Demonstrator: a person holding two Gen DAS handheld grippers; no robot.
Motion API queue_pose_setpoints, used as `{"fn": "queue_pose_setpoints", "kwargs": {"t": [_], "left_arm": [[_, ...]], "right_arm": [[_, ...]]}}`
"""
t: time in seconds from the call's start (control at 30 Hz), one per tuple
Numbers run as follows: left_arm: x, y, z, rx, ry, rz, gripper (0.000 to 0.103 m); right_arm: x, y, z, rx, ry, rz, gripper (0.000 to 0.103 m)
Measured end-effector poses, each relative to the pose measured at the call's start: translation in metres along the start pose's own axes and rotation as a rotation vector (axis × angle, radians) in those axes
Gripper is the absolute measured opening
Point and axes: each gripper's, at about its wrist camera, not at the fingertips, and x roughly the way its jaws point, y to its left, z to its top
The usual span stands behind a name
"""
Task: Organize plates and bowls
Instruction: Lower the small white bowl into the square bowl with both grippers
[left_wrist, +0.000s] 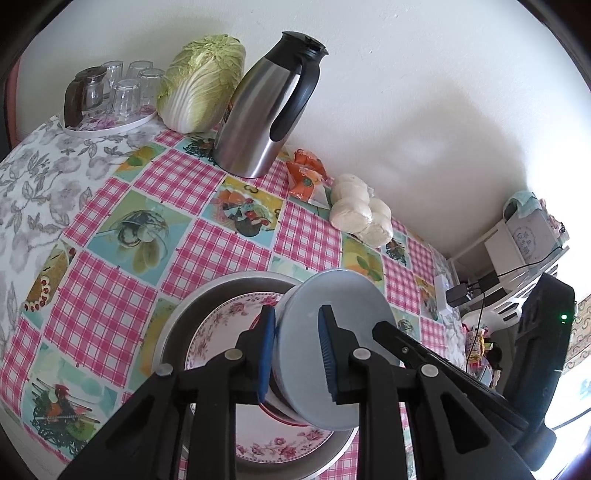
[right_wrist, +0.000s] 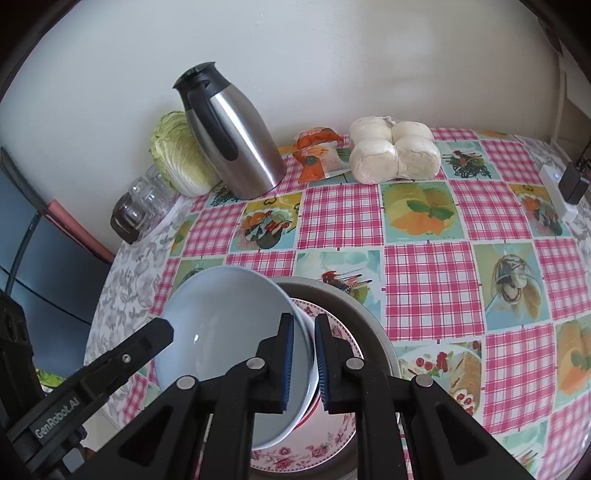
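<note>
A: What's biggest here?

B: The desk (right_wrist: 424, 266), under a pink checked cloth with food pictures. On its near part sits a wide grey metal basin (right_wrist: 373, 321), and a plate with pink flowers (right_wrist: 295, 452) lies inside it.

A: And the bowl?

B: A pale blue-grey bowl (right_wrist: 229, 332) is held up on edge over the flowered plate, tilted steeply. In the right wrist view its hollow faces the camera; in the left wrist view you see its flat underside.

A: Who has hold of it?

B: Both. The right gripper (right_wrist: 303, 363) has its fingers nearly closed, pinching the bowl's rim on the side toward the basin's middle. The left gripper (left_wrist: 297, 354) is a little wider, its fingers clamped across the bowl's foot, one pad on the flat underside and the other against the side of the base.

A: Anything behind?

B: Against the wall stands a steel jug (right_wrist: 231, 140) with a black handle, a Chinese cabbage (left_wrist: 203, 83) next to it, then a bag of white buns (right_wrist: 393, 149), an orange packet (right_wrist: 317, 153), and upturned glasses (left_wrist: 125, 92) on a white tray at the far corner.
</note>
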Motion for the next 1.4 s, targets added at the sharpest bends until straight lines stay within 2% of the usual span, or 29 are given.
{"fn": "queue_pose_setpoints", "kwargs": {"t": [0.27,0.4,0.6,0.77,0.87,1.0,1.03,1.13,1.3,1.4], "left_arm": [[0.011,0.012,0.003,-0.038,0.016,0.034,0.024],[0.018,0.017,0.003,-0.064,0.036,0.032,0.024],[0.025,0.022,0.002,-0.099,0.061,0.016,0.025],[0.022,0.014,0.003,-0.044,0.037,0.044,0.025],[0.016,0.007,0.005,-0.012,0.007,0.028,0.025],[0.018,0.004,0.006,0.009,0.017,0.008,0.025],[0.019,0.003,0.006,0.010,0.023,-0.001,0.027],[0.021,0.003,0.006,0.002,0.033,-0.002,0.046],[0.019,0.010,0.004,-0.042,0.042,-0.028,0.046],[0.019,0.009,0.003,-0.035,0.052,-0.024,0.046]], "right_arm": [[0.004,-0.003,0.001,0.029,0.000,0.025,0.014],[0.001,-0.006,0.003,0.057,0.000,0.074,0.015],[0.000,-0.007,0.003,0.065,-0.003,0.085,0.015],[0.003,-0.010,0.005,0.076,-0.008,0.090,0.015],[0.004,-0.011,0.006,0.083,-0.012,0.100,0.015],[0.005,-0.014,0.007,0.099,-0.012,0.122,0.015],[0.005,-0.015,0.007,0.106,-0.011,0.127,0.015],[0.007,-0.019,0.007,0.120,-0.002,0.140,0.015],[0.005,-0.016,0.004,0.099,0.017,0.122,0.015],[0.004,-0.016,0.003,0.084,0.036,0.118,0.015]]}}
